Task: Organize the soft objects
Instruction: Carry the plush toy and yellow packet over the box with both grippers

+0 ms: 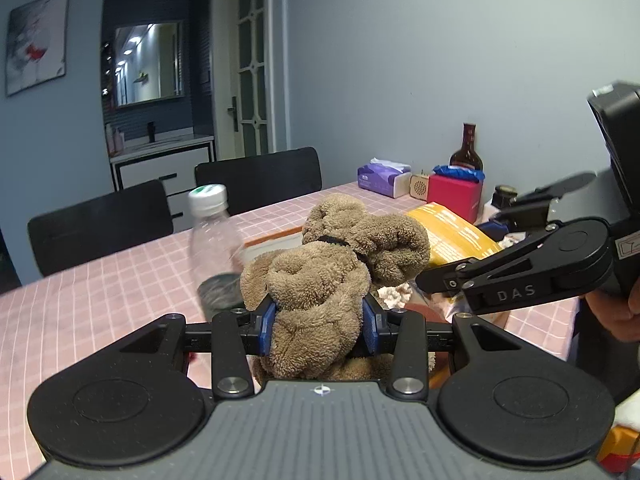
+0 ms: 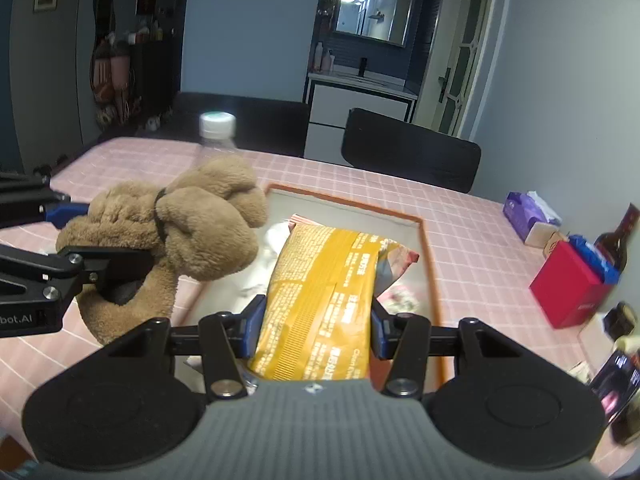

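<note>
The left gripper's [image 1: 319, 322] fingers clamp a brown plush toy [image 1: 320, 280] half-wide; the right gripper's [image 2: 318, 330] fingers pinch a yellow snack bag [image 2: 324, 292].

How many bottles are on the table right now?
2: a clear plastic bottle with a white cap beside the plush toy, and a dark brown bottle by the wall behind the red box. Others may be hidden.

Both wrist views look slightly downward, close over the pink table [image 1: 100, 280], sharing the plush toy [image 2: 180, 232].
</note>
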The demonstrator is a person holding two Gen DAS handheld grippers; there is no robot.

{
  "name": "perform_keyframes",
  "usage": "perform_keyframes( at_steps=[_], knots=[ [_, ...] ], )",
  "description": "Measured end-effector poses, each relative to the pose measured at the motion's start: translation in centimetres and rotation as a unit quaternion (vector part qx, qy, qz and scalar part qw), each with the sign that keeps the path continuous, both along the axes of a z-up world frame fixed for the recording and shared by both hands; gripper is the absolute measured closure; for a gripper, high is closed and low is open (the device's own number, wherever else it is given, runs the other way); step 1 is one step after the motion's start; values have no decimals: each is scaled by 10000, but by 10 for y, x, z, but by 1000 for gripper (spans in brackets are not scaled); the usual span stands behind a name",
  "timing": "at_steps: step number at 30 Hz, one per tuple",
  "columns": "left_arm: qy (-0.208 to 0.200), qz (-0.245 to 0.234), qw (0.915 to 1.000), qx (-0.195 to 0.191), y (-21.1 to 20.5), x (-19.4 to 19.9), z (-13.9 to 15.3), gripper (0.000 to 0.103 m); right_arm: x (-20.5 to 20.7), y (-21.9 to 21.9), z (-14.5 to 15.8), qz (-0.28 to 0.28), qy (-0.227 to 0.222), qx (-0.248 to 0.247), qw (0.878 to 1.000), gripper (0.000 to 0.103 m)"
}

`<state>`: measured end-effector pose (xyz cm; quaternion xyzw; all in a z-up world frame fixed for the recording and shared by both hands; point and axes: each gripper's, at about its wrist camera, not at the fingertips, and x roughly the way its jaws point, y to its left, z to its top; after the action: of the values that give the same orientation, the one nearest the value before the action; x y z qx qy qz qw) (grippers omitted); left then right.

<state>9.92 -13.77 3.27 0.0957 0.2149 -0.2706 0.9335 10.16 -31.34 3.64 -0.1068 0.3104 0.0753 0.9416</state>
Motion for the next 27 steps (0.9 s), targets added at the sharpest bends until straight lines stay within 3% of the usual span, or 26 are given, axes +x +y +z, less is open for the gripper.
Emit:
perform_keyframes(
  at_steps=[10,13,18,27],
  knots=[
    [-61,293,9958,860,-58,53,-24,56,77,-22,-40,352,188,-762,9963,53],
    [32,396,9946,954,-63,66,-32,56,100,-19,-54,378,151,-1020,9940,52],
    [109,548,9922,1118,-65,76,-43,56,137,-18,-67,451,372,-1049,9928,52],
    [73,590,9896,1307,-72,78,-45,56,170,-13,-89,630,860,-1280,9860,51]
  ],
)
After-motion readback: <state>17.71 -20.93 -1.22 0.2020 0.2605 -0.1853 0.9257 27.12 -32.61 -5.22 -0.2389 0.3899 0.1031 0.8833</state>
